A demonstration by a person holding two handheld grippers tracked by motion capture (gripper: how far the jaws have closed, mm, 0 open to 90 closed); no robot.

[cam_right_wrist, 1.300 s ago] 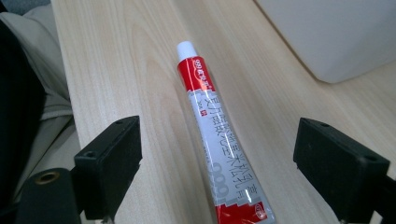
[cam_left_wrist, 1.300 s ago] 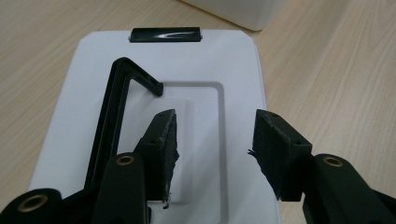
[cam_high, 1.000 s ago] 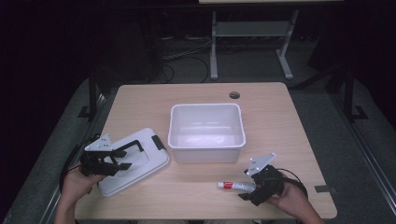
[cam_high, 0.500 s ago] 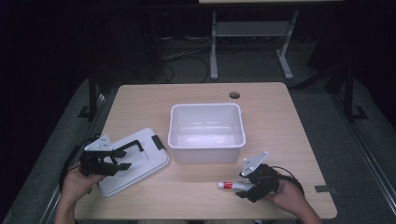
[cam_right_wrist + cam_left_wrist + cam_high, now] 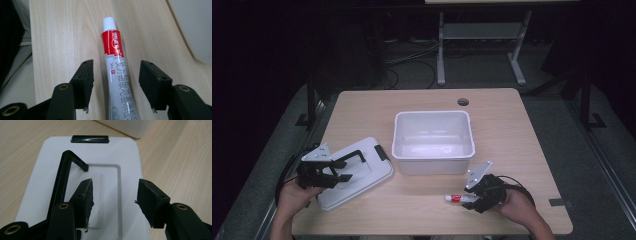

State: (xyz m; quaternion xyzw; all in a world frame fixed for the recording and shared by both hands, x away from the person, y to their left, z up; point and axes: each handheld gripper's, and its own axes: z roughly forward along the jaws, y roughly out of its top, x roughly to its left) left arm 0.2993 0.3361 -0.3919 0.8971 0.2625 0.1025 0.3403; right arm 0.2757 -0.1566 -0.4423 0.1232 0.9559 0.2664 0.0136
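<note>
The dark room held a metal stand (image 5: 477,35) beyond the wooden table (image 5: 512,130); a white bin (image 5: 433,141) sat mid-table; its lid (image 5: 377,172) lay near-left under the left gripper (image 5: 113,195), jaws spread; near-right, the right gripper (image 5: 115,85) had been closing around the tube (image 5: 115,72), pads not touching.

A red-and-white tube (image 5: 115,72) with a white cap lies flat on the table, just before the white bin (image 5: 433,142).
</note>
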